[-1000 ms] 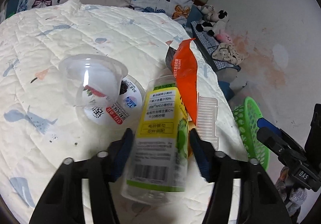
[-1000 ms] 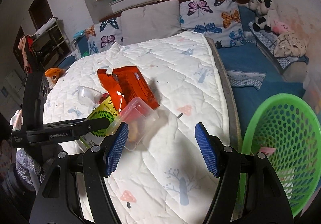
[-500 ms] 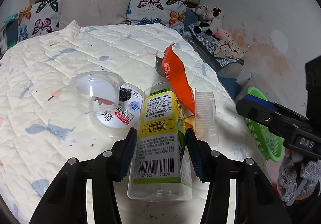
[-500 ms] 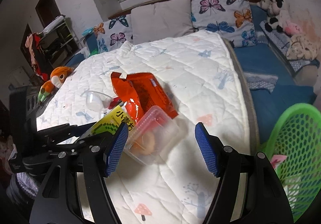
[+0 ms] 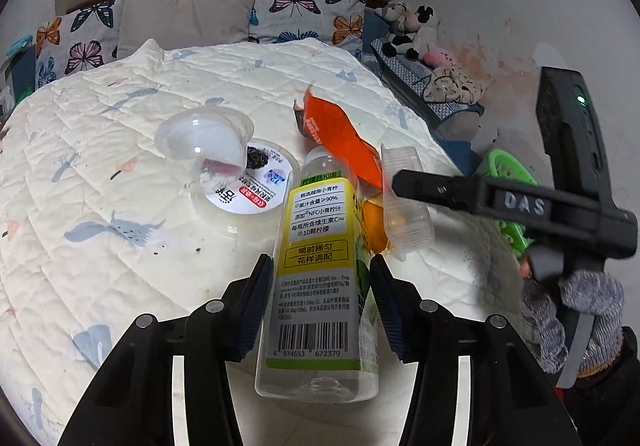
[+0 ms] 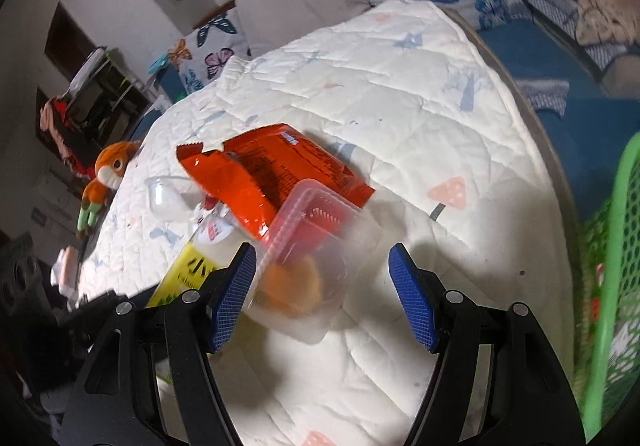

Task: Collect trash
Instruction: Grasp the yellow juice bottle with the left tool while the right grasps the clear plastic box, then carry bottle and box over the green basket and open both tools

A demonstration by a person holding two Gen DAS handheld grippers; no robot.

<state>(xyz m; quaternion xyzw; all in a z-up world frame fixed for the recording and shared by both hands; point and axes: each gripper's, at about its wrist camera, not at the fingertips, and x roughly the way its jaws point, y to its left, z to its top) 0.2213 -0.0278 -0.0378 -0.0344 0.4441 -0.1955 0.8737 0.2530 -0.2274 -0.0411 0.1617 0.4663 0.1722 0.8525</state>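
Left gripper (image 5: 322,302) clamped on clear juice bottle (image 5: 320,278), blue pads pressed to both label sides — bottle lying on white quilt (image 5: 120,246). Right gripper (image 6: 322,296) spread wide, straddling clear plastic box (image 6: 316,258) without contact — box beside orange wrapper (image 6: 272,174). Green basket (image 6: 604,286) off bed's right edge.

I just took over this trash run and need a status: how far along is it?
Early. Nothing visible is clearly binned: the green basket shows only a scrap or two. In hand: the left claw grips the juice bottle; the open right claw straddles the clear tray. Left on the quilt: orange wrapper, jelly cup, round lid.
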